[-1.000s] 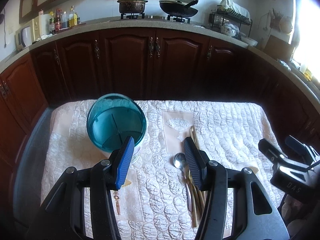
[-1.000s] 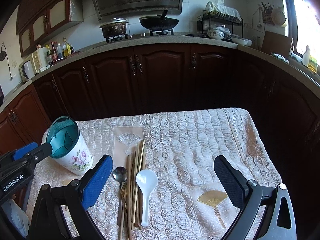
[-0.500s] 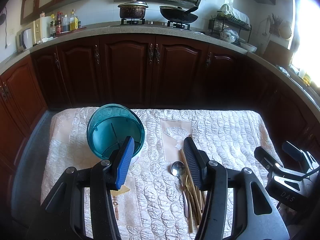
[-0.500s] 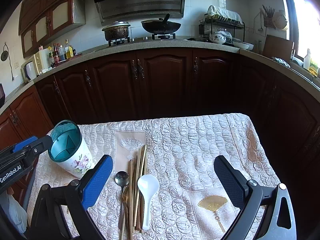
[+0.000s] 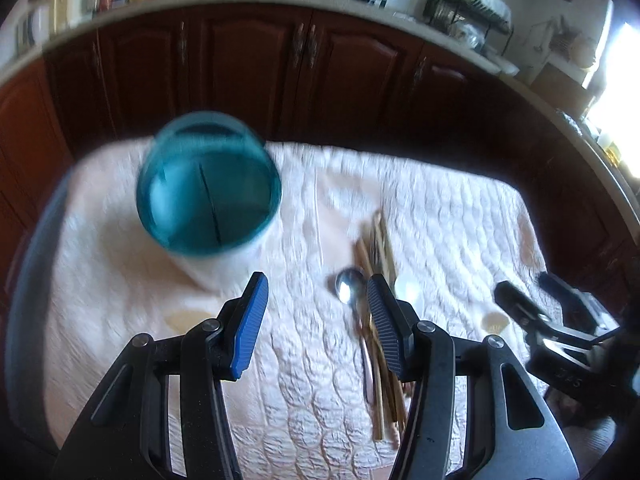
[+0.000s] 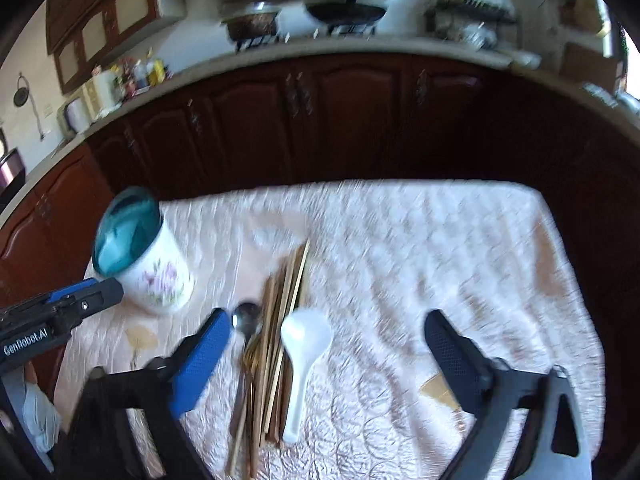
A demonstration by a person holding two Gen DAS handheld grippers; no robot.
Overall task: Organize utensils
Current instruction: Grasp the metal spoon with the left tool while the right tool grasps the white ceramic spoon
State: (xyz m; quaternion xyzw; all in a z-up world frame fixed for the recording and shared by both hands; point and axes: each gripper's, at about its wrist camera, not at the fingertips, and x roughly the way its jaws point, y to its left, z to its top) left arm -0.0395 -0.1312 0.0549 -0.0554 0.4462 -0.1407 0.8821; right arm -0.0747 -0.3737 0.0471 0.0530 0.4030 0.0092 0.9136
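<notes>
A white floral utensil holder (image 6: 154, 276) with a teal divided insert (image 5: 208, 192) stands at the left of the quilted table. A pile of utensils lies mid-table: wooden chopsticks (image 6: 286, 300), a metal spoon (image 6: 245, 318) and a white ceramic spoon (image 6: 304, 344). My left gripper (image 5: 316, 292) hangs open above the cloth between holder and pile, holding nothing; the metal spoon (image 5: 349, 290) lies by its right finger. My right gripper (image 6: 326, 326) hovers over the pile, its jaws wide and closing, the white spoon between them but untouched. Both views are motion-blurred.
The table wears a pale quilted cloth (image 6: 440, 260) with fan motifs. Dark wood cabinets (image 6: 320, 120) ring the far side under a counter with a stove, pots and a dish rack. The right gripper's body shows at the right edge of the left wrist view (image 5: 560, 344).
Both grippers have dropped toward the table and tilted down, so holder and utensils look larger. The right gripper's jaws have narrowed a little. Nothing on the table has moved.
</notes>
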